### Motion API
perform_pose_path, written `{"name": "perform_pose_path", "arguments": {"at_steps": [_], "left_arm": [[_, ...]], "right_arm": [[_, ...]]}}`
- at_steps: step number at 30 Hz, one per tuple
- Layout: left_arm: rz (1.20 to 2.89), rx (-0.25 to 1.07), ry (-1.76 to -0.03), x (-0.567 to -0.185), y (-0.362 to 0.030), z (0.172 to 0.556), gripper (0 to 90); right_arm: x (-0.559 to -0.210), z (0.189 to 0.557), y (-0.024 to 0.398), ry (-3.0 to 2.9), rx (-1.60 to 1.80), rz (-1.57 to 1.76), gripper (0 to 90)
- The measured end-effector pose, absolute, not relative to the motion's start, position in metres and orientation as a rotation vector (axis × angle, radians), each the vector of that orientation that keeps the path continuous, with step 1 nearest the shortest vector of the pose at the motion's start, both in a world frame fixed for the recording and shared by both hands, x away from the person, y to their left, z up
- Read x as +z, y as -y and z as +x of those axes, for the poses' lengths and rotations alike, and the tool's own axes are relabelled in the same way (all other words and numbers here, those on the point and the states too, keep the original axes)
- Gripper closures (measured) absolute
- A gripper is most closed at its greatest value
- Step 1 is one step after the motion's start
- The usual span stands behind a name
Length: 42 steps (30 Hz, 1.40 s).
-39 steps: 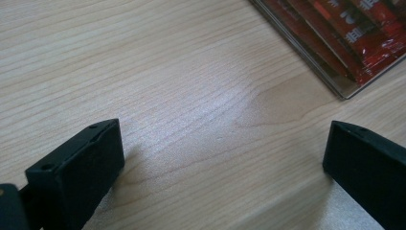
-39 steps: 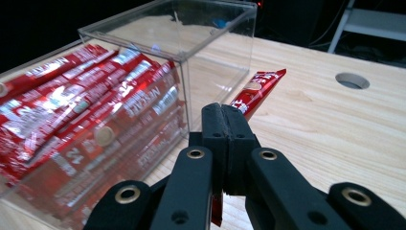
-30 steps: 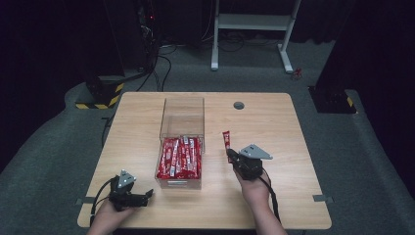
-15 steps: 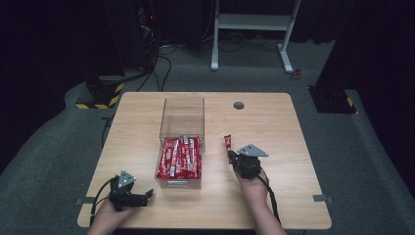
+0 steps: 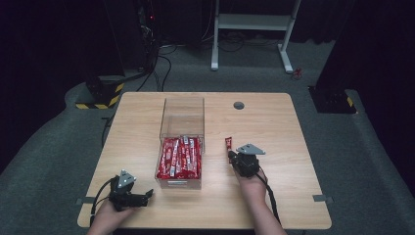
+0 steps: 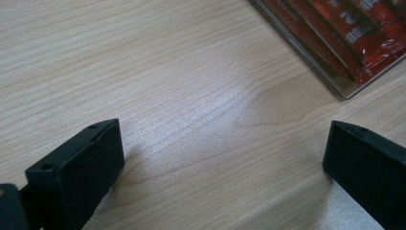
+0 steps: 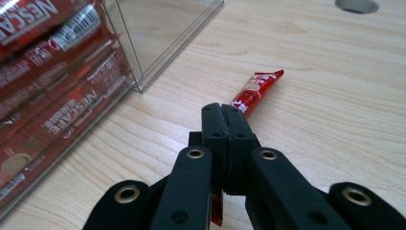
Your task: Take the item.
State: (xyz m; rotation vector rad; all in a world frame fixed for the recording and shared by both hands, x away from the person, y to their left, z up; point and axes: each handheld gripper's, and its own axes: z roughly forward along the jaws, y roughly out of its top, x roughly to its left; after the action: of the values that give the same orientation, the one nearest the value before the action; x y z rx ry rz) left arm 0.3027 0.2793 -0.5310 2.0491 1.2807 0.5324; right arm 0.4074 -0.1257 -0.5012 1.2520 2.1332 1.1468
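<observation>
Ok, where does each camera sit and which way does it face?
High view: above the person's side, facing forward and down on the table; both forearms show.
Left gripper view: on the left gripper, jaws apart over bare wood.
Right gripper view: on the right gripper, jaws shut on a sachet.
All three share the box.

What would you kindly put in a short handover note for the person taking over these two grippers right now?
Right gripper: shut on one red sachet, held low over the table, right of the clear box.
Left gripper: open, holding nothing, resting near the box's front-left corner.
Box: front part packed with red sachets, rear part bare.
Done: one sachet is gripped outside the box.
Left: probably moving that sachet to wherever it belongs; which way it is headed is unclear.
</observation>
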Motion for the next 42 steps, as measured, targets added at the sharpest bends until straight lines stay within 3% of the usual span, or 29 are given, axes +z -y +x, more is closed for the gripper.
{"name": "perform_pose_path", "arguments": {"at_steps": [24, 42], "left_arm": [[2.049, 0.533, -1.28, -0.531, -0.279, 0.303, 0.8], [2.049, 0.533, -1.28, -0.531, -0.279, 0.303, 0.8]], "right_arm": [[-0.518, 0.412, 0.119, -2.196, 1.085, 1.276, 86.4], [-0.507, 0.406, 0.118, -2.168, 1.123, 1.225, 70.2]]}}
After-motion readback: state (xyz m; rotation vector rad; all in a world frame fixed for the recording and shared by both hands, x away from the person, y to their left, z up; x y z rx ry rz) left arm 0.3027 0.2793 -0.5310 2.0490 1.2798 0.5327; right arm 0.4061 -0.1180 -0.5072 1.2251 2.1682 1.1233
